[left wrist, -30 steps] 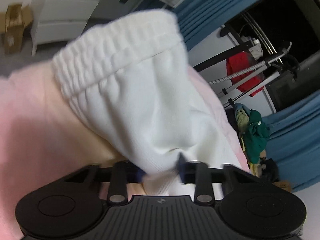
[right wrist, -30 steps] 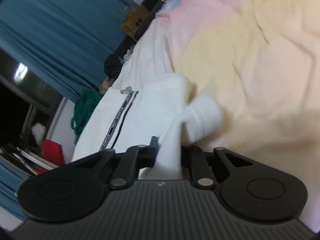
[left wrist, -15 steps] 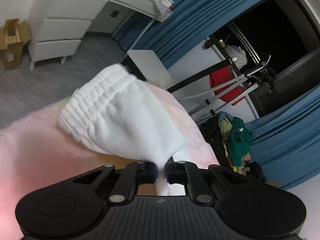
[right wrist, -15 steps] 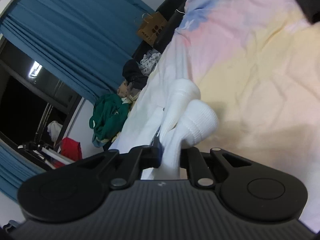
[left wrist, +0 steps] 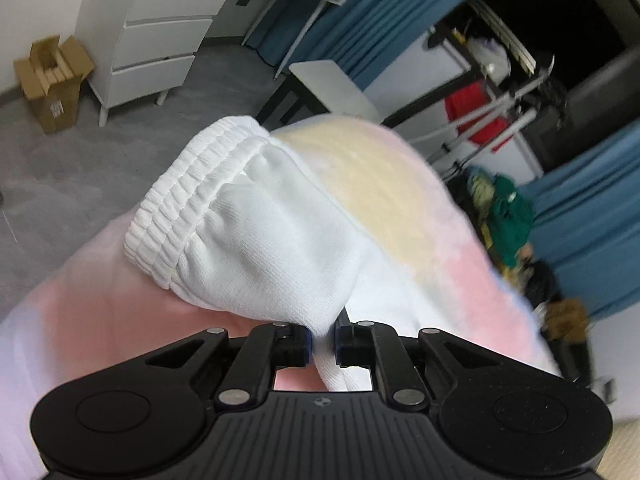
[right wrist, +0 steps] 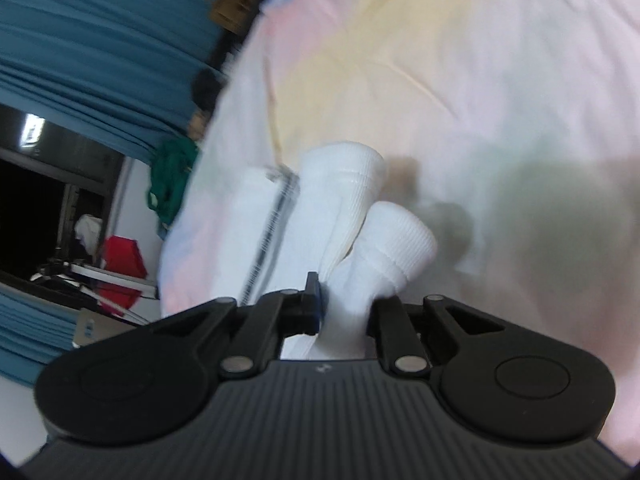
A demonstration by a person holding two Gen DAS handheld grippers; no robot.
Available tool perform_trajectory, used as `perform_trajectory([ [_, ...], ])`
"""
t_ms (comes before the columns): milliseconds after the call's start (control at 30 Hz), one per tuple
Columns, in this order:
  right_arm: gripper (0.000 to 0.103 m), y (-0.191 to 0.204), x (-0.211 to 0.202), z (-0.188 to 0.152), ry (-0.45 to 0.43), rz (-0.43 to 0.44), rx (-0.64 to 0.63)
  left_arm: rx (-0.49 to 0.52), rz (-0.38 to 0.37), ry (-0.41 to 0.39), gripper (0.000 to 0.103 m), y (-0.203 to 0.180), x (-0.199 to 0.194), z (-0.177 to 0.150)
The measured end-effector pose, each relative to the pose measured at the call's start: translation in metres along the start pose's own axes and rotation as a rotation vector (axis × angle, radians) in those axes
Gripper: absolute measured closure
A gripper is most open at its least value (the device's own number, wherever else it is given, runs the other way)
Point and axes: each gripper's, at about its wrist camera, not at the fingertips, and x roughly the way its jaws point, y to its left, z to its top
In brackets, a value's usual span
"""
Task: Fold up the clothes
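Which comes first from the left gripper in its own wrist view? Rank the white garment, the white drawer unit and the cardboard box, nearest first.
1. White garment: pinched between the left gripper's fingers, straight ahead.
2. White drawer unit: on the grey floor, upper left.
3. Cardboard box: on the floor at far left, just left of the drawers. These two lie close in depth, so their order is uncertain.

A bed is seen in both views, covered by a pastel sheet blotched in pink, pale yellow and a little blue. White trousers with a ribbed elastic waistband are spread on it, partly lifted off the sheet. In the right view two ribbed cuffs are seen bunched near the camera, a shadow cast on the sheet to their right.
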Motion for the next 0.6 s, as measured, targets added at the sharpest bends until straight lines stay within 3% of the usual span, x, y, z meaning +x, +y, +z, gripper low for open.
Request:
perform_trajectory([
  [100, 0.074, -0.011, -0.006, -0.004, 0.010, -0.021, 0.042, 0.110, 0.056, -0.020, 0.080, -0.011, -0.003, -0.016],
  [167, 0.066, -0.017, -0.019, -0.008, -0.017, -0.027, 0.064, 0.217, 0.100, -0.052, 0.066, -0.023, -0.011, -0.029],
  [267, 0.064, -0.015, -0.048, -0.012, -0.116, 0.002, 0.030, 0.410, 0.155, -0.120, 0.047, -0.048, -0.033, -0.053],
  [400, 0.064, 0.005, -0.073, -0.016, -0.214, 0.023, -0.069, 0.613, 0.170, -0.150, 0.043, -0.085, -0.056, -0.092],
  [467, 0.064, 0.016, -0.079, -0.018, -0.232, 0.051, -0.108, 0.693, 0.115, -0.149, 0.038, -0.108, -0.060, -0.112],
  [600, 0.056, 0.040, -0.068, -0.022, -0.210, 0.024, -0.179, 0.806, 0.001, -0.120, 0.035, -0.156, -0.050, -0.155],
])
